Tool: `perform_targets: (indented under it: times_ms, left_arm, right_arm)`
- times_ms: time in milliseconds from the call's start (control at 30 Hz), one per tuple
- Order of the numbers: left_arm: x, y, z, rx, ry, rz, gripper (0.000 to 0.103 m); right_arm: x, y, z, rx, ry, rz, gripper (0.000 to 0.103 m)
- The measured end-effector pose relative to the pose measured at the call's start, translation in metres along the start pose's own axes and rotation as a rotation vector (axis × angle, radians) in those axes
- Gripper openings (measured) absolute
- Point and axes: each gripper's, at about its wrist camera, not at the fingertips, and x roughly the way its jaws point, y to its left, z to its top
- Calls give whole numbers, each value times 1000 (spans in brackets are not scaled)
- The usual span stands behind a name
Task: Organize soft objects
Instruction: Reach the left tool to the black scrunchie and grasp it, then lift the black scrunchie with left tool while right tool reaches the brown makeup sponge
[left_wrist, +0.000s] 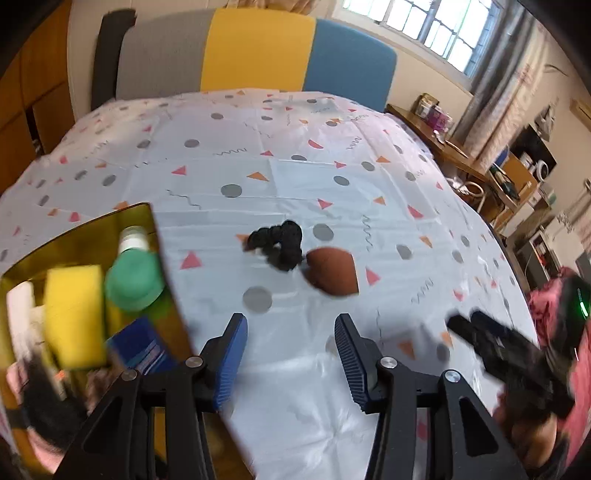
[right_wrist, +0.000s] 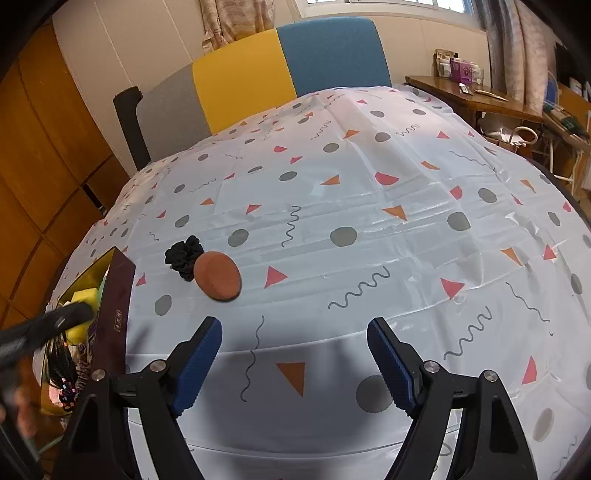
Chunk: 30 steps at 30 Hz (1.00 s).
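A black scrunchie (left_wrist: 280, 245) and a round brown sponge (left_wrist: 334, 271) lie touching each other on the patterned tablecloth. My left gripper (left_wrist: 291, 325) hovers just short of them, open, with nothing between its blue pads. The right wrist view shows the same scrunchie (right_wrist: 184, 256) and sponge (right_wrist: 218, 276) ahead and to the left. My right gripper (right_wrist: 295, 328) is open and empty over bare cloth. A gold-lined box (left_wrist: 92, 218) at the left holds a yellow sponge (left_wrist: 74, 314), a green-capped bottle (left_wrist: 135, 280) and other items.
The box's dark outer wall (right_wrist: 114, 306) stands at the table's left edge. Blurred black fingers (left_wrist: 491, 343) of the right gripper and a red sleeve (left_wrist: 546, 314) fill the right side. A grey, yellow and blue chair (left_wrist: 258, 51) stands behind the table. Shelves and a side table (right_wrist: 461, 92) line the right.
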Motion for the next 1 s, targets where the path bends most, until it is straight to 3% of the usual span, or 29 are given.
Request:
perform_targets:
  times_ms: [233, 400, 500, 633, 700, 1000]
  left_arm:
    - [62, 4, 40, -94, 74, 13, 50]
    - [91, 7, 64, -145, 68, 37, 50]
    - [107, 7, 75, -166, 63, 30, 55]
    - [133, 13, 79, -201, 103, 60, 56]
    - [146, 17, 76, -202, 138, 84, 53]
    - [147, 3, 70, -52, 140, 162, 51]
  right_arm:
    - [-1, -1, 1, 7, -1, 4, 82]
    - [0, 0, 2, 12, 8, 24, 82]
    - [3, 1, 2, 11, 18, 31, 82]
    - [5, 0, 1, 15, 28, 35, 82]
    - [5, 0, 2, 15, 25, 34, 82]
    - [2, 0, 3, 6, 8, 24, 82]
